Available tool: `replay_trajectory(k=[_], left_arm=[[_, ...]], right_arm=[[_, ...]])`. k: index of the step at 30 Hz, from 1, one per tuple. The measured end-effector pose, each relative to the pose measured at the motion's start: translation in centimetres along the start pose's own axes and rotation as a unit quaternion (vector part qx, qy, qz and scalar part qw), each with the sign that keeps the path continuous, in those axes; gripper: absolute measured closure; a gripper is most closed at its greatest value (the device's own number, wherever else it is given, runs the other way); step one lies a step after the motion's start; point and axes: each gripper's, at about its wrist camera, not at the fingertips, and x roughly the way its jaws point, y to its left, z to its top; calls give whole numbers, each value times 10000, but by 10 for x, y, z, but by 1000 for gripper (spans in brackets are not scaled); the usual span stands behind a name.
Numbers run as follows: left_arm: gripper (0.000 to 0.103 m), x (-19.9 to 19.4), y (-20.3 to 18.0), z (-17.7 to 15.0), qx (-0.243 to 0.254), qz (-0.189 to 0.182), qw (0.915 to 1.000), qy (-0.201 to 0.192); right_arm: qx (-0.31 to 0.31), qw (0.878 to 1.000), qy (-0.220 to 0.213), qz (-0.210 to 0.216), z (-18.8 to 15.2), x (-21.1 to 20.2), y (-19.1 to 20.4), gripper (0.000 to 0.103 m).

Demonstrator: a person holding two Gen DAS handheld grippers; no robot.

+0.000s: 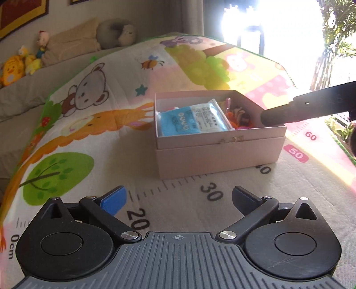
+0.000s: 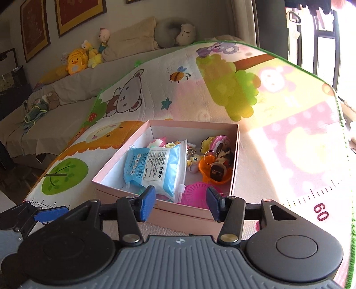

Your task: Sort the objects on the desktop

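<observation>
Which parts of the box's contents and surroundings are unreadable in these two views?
- Left wrist view: window blown out by glare.
- Left wrist view: toys in the pink box partly hidden by its wall and a dark bar.
- Right wrist view: print on the blue packet too small.

Sofa (image 2: 73, 89), draped in beige cloth, along the wall | yellow plush duck (image 2: 75, 62) among soft toys on its backrest | grey neck pillow (image 2: 175, 33) beside them | framed red pictures (image 2: 80, 15) above | sunlit window (image 1: 267, 24) at right
</observation>
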Motion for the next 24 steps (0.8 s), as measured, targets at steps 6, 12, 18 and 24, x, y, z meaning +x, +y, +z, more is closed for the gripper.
replay_trajectory(k=[6, 12, 18, 24], left_arm=[[0, -4, 15, -14, -431, 327, 9982, 274], [0, 10, 13, -27, -680, 342, 9947, 688], [0, 13, 5, -30, -649, 474, 9953, 545], [0, 13, 3, -30, -642, 484, 9954, 519]], right_arm=[[136, 9996, 264, -40, -51, -10, 13, 13], [-161, 9951, 562, -802, -84, 13, 24, 0], [14, 9933, 656, -954, -83, 29, 6, 0], [3, 9946, 346, -979, -81, 41, 3, 0]])
